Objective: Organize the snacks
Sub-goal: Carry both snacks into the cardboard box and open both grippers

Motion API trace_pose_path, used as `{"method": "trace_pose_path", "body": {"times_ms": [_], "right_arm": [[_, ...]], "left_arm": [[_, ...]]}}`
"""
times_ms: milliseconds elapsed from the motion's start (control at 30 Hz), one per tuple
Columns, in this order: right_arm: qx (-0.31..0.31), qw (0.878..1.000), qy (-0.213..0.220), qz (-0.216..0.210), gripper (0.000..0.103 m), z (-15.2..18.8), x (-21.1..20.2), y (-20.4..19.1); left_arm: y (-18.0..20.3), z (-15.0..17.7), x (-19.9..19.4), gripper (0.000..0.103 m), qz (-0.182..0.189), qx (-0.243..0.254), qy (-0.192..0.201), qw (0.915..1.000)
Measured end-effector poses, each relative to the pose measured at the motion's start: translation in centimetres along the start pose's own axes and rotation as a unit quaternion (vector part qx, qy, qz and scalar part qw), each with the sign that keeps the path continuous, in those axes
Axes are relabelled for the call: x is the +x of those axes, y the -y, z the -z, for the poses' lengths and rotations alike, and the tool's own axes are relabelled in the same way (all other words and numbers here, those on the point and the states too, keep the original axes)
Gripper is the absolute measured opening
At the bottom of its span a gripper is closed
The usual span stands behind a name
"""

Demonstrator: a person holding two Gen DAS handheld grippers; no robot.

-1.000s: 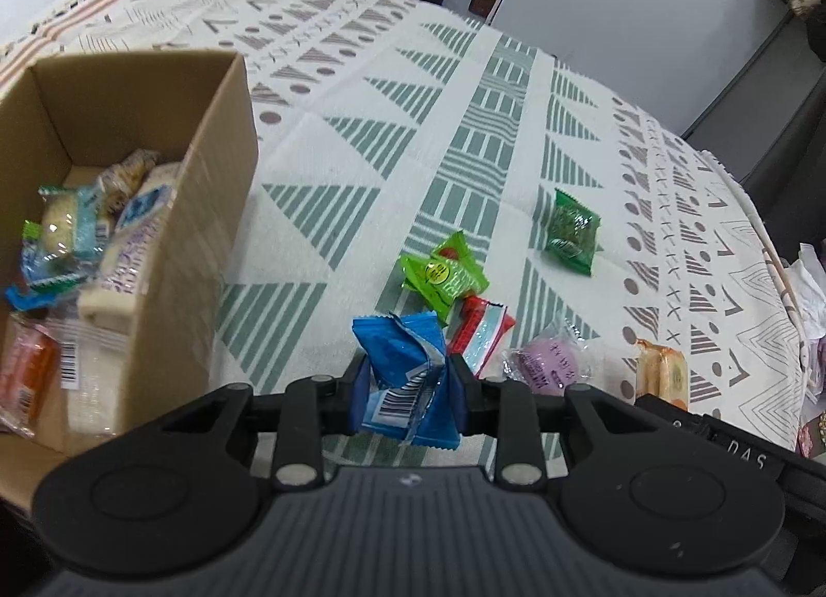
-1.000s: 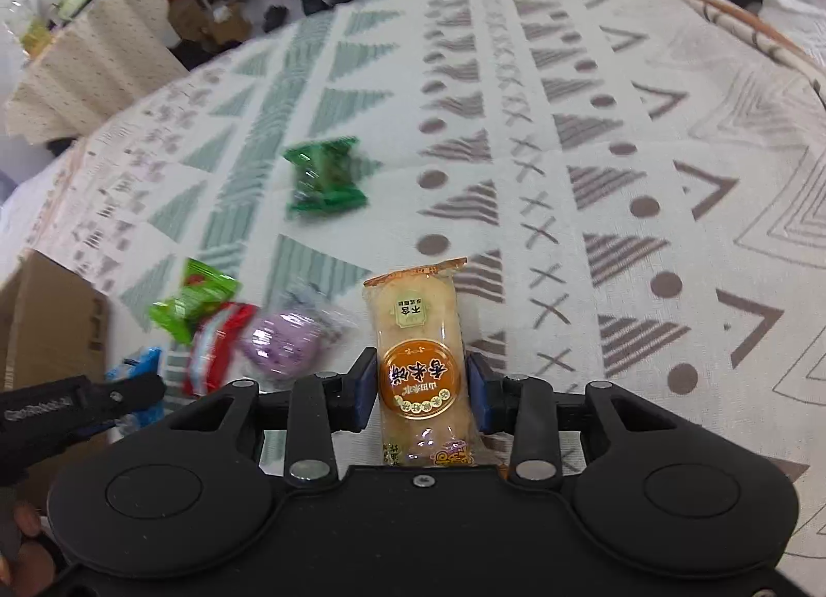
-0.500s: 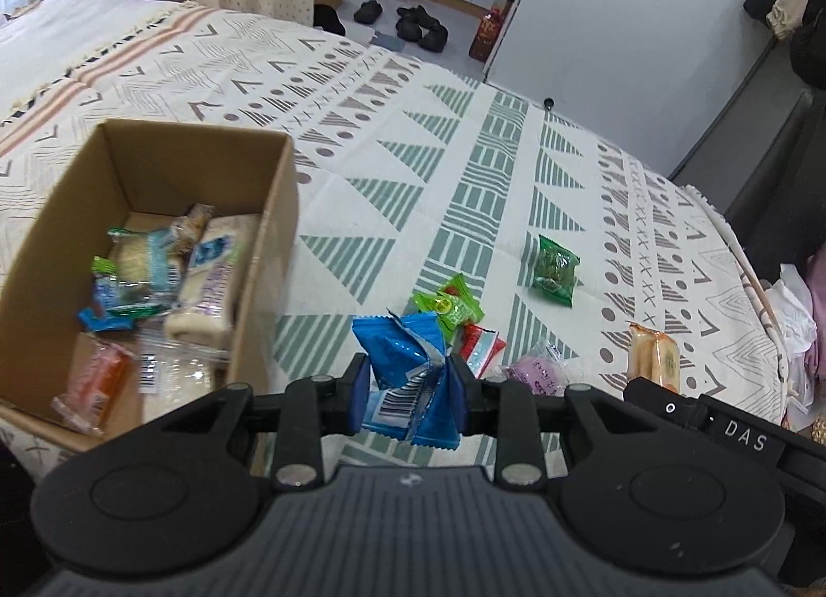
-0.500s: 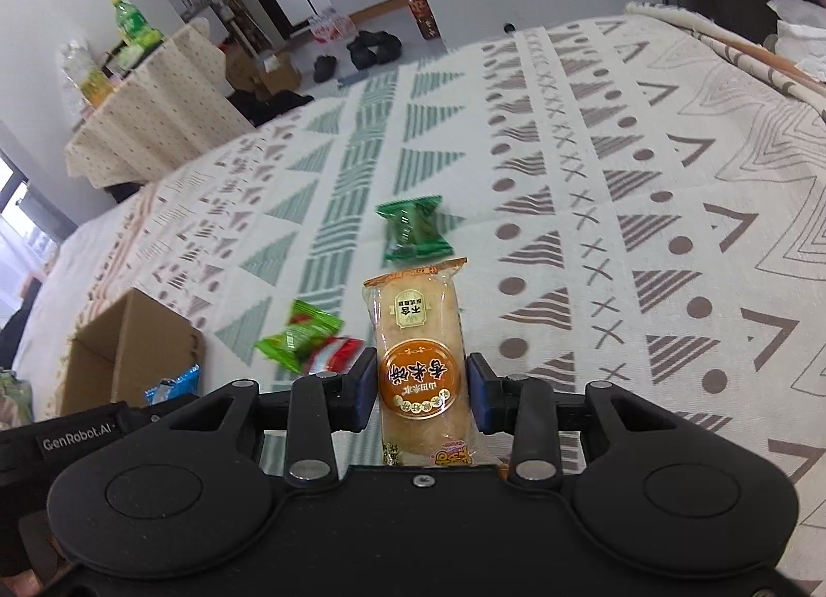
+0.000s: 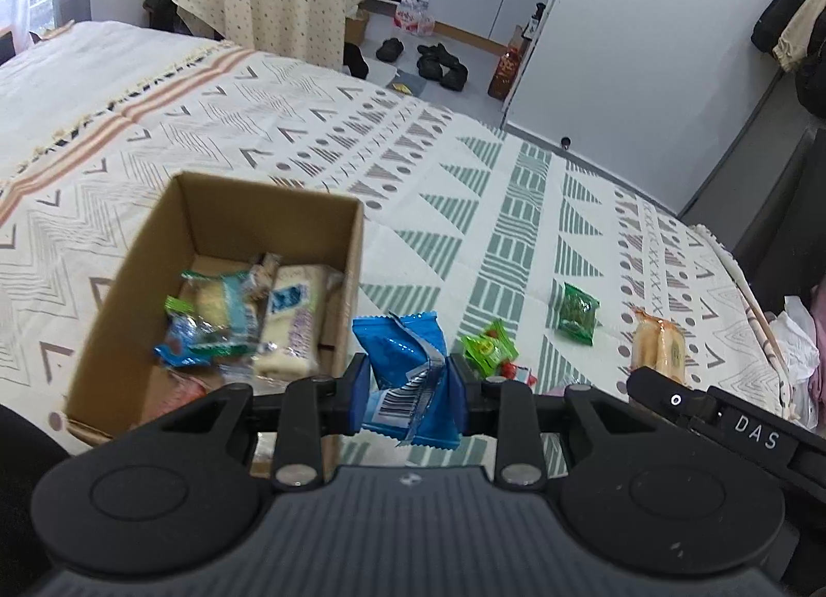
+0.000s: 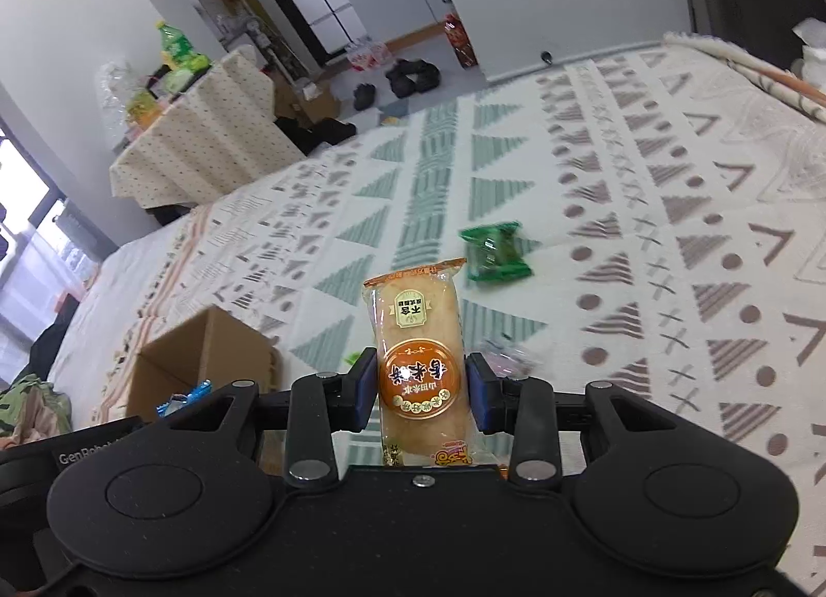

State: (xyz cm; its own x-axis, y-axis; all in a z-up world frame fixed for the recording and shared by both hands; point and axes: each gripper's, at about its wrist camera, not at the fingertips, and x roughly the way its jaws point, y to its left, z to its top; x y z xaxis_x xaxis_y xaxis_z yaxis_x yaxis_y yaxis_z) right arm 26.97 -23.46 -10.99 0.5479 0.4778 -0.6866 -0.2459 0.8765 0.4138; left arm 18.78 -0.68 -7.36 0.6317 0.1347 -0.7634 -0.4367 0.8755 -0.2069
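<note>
- My left claw point(image 5: 408, 380) gripped a blue packet point(image 5: 405, 370); my right claw point(image 6: 421, 393) gripped an orange-labelled cake point(image 6: 418, 365).
- Cardboard box point(image 5: 356, 256) on the bed already held several snacks.
- Dark green packet point(image 5: 578, 313) and light green packet point(image 5: 488, 352) lay loose on the bedspread point(image 5: 464, 184); I judged the job about half done.

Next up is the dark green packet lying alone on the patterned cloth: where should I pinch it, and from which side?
Pinch the dark green packet across its puffy middle, coming straight down from above. It lies flat on the cloth, apart from the other snacks, so both long edges look free for the fingers; the crimped ends are probably too flat to catch.
</note>
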Motion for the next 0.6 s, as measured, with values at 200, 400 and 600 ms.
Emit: {"method": "trace_pose_path", "body": {"times_ms": [200,400,600], "right_arm": [[-0.002,0.999,0.017,-0.03,0.036,0.1,-0.5,-2.2],[-0.012,0.999,0.017,-0.05,0.036,0.6,-0.3,-4.3],[-0.022,0.997,0.023,-0.074,0.036,1.3,-0.3,-6.6]], "left_arm": [[-1.3,-0.6,-1.5,0.031,-0.006,-0.008,0.015,0.9998],[-2.9,-0.9,-2.4,0.031,-0.015,-0.019,0.022,0.9995],[-4.8,-1.4,-3.1,0.031,-0.025,-0.033,0.027,0.9988]]}}
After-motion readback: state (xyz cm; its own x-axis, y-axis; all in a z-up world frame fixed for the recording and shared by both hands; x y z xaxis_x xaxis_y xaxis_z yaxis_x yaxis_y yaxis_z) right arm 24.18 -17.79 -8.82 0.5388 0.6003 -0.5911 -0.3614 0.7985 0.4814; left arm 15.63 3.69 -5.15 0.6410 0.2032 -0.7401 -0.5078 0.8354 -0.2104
